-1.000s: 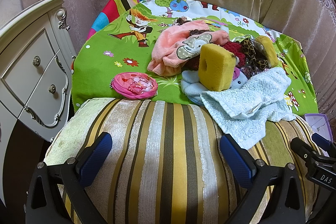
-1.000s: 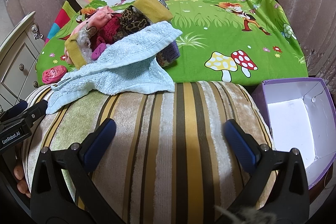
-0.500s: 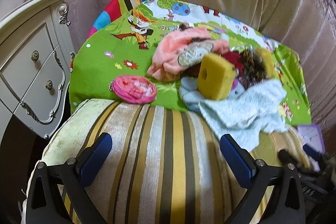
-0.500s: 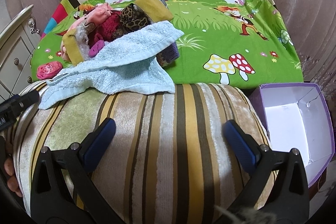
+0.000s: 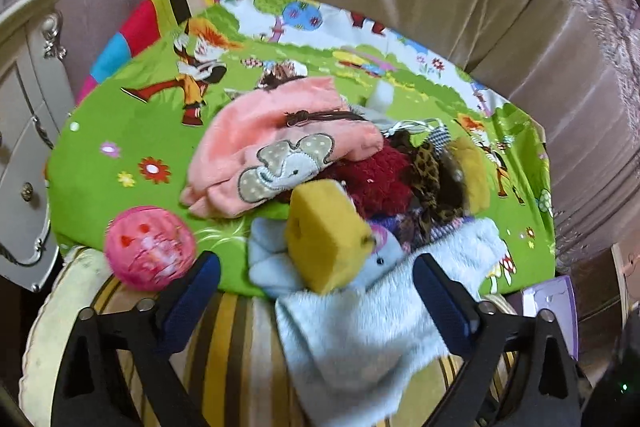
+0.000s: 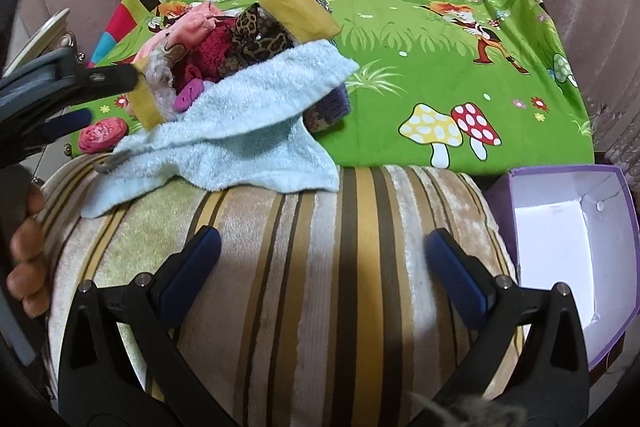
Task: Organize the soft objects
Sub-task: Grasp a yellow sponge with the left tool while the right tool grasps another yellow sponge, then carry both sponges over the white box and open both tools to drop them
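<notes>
On the striped cushion (image 6: 320,247), our left gripper (image 5: 316,291) is narrowing around the blue towel (image 5: 360,331) without pinching yet; we should bite deep (it's floppy). Our right gripper (image 6: 324,263) hangs spread, empty. Beyond, the pile (image 5: 360,179).

Left gripper (image 5: 316,287) angles downward, jaws wide but closing (nothing pressed), while right gripper (image 6: 322,263) gapes open.
</notes>
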